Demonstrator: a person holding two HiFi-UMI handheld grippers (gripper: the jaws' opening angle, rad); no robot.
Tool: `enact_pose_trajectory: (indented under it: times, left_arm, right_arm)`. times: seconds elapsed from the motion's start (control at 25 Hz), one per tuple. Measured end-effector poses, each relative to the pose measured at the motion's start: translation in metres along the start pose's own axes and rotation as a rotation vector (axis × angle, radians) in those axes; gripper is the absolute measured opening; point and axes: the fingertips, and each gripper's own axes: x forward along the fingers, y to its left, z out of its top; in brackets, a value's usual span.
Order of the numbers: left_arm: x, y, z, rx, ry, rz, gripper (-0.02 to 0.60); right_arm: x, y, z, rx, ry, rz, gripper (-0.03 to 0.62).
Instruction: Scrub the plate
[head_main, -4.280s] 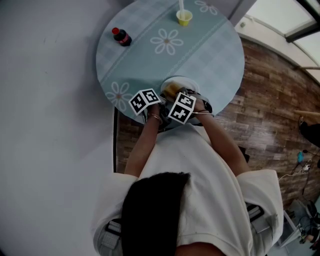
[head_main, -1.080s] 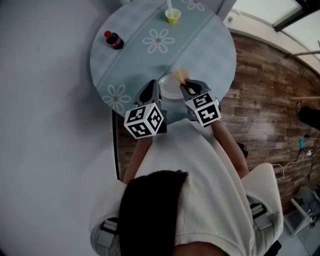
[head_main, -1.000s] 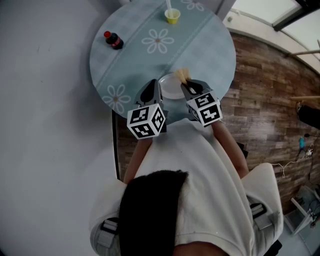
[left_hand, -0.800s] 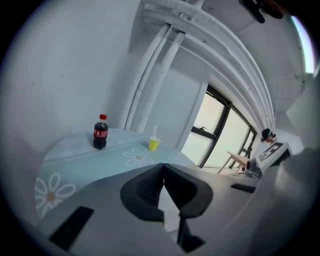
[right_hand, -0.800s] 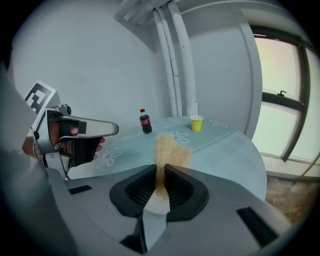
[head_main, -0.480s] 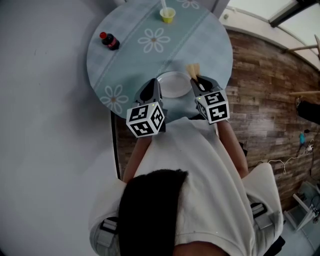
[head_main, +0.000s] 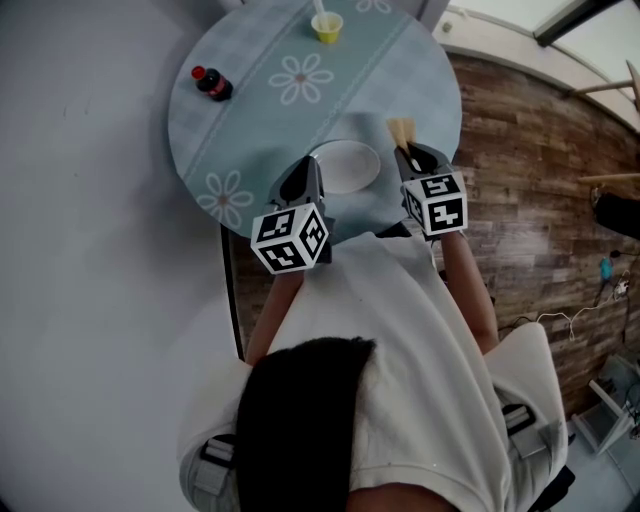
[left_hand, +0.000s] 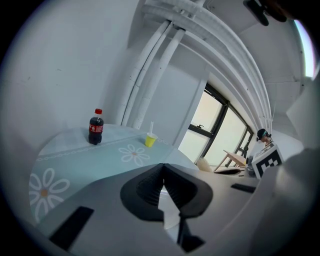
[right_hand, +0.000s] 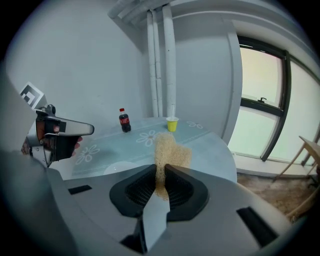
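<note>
Claw on the right (head_main: 409, 150), tilted down, pinches the sponge (head_main: 400, 130) beside the plate (head_main: 350, 166); left claw (head_main: 313, 172) hovers closed.

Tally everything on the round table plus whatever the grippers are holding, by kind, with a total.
Plate: 1
Soda bottle: 1
Yellow cup with straw: 1
Sponge, clamped in the right gripper: 1
Total: 4
</note>
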Motion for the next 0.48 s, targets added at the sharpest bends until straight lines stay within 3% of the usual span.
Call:
enact_pose_trajectory:
  times: [0.48]
  left_arm:
    - [0.004, 0.002, -0.002, 0.017, 0.022, 0.033, 0.011]
  right_arm:
    - [0.015, -0.037, -0.004, 0.039, 0.026, -0.048, 0.063]
